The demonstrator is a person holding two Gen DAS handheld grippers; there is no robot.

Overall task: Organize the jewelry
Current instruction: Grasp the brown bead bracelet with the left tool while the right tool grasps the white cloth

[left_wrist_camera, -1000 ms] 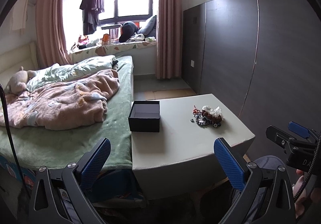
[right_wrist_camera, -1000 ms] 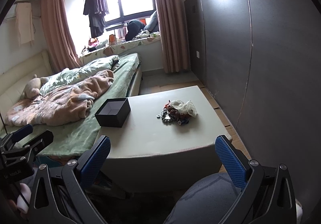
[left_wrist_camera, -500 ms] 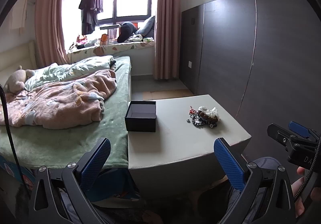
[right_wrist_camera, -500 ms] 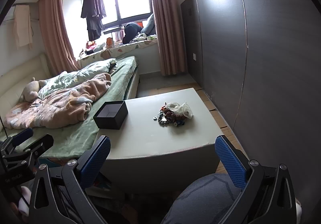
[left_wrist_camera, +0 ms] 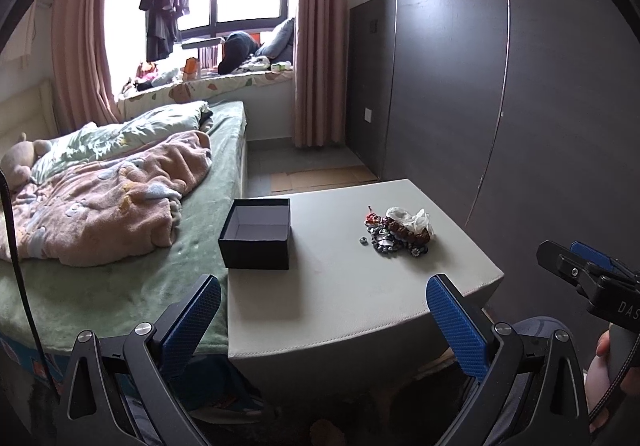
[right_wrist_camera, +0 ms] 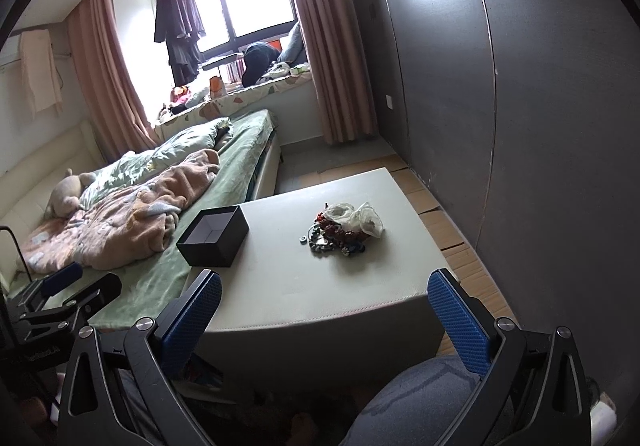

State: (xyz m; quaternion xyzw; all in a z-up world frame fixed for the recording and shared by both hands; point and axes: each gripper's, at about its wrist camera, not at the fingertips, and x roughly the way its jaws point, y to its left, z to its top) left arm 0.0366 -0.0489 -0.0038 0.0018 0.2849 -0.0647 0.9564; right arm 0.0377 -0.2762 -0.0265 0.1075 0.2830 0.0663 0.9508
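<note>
A heap of jewelry, with beads, rings and clear plastic bags, lies on the right part of a pale grey table. An open, empty black box stands at the table's left edge. My left gripper is open and held back from the table's near edge. My right gripper is open too, also short of the near edge. Each gripper shows at the side of the other's view. Nothing is between either pair of blue fingers.
A bed with a green sheet and pink blanket touches the table's left side. A dark panelled wall runs along the right. A knee in grey cloth sits below the right gripper. A window ledge with clutter lies far back.
Both grippers have drifted slightly; the table, box and jewelry heap sit a little differently in each view. Both grippers stay open, and nothing on the table has moved.
</note>
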